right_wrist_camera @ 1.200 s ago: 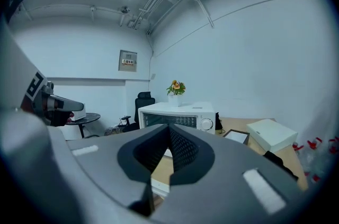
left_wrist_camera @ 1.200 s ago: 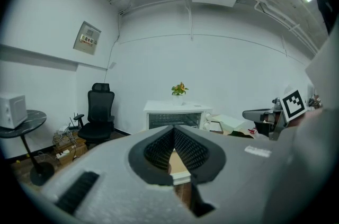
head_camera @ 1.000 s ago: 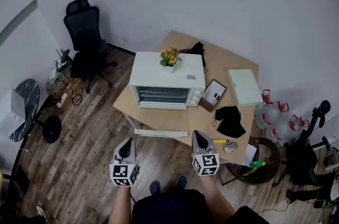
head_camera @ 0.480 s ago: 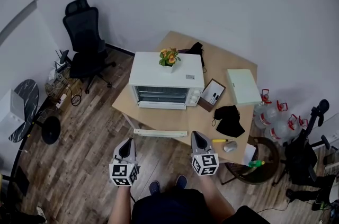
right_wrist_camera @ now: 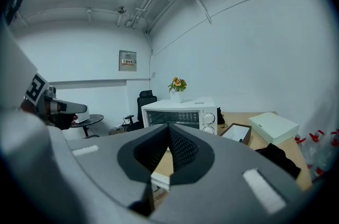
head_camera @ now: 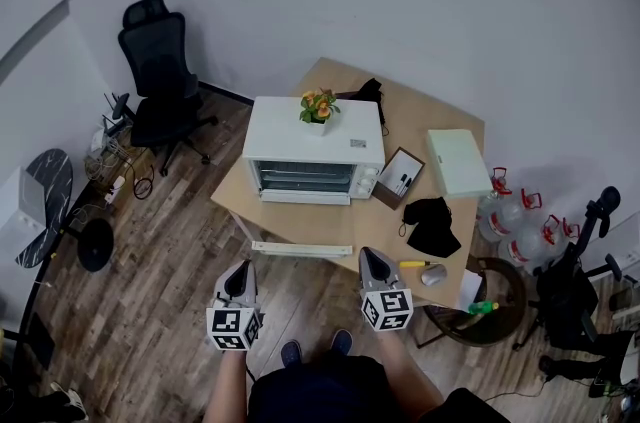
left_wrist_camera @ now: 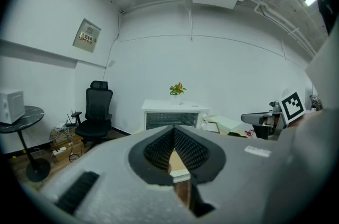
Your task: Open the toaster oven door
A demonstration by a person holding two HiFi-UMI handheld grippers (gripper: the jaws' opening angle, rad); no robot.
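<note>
- The toaster oven (head_camera: 315,151) sits at the table's (head_camera: 400,231) left edge, about midway between its far and near corners, glass front facing the person.
- Its door (head_camera: 305,179) is shut, upright and flush with the oven front; a small potted plant (head_camera: 319,107) stands on the oven's top.
- The left gripper (head_camera: 239,271) hovers off the table's near edge, over the wood floor and well apart from the oven; its claw is closed tip to tip with nothing in it (left_wrist_camera: 174,130).
- The right gripper (head_camera: 369,257) hangs just over the near edge, also well short of the door; its claw is likewise pressed together and empty (right_wrist_camera: 169,128).
- A long white strip (head_camera: 303,250) lies along the near edge between the two grippers, perhaps a tray or bar; the view is too small to tell which.
- A black cloth (head_camera: 433,226) lies near the right edge.
</note>
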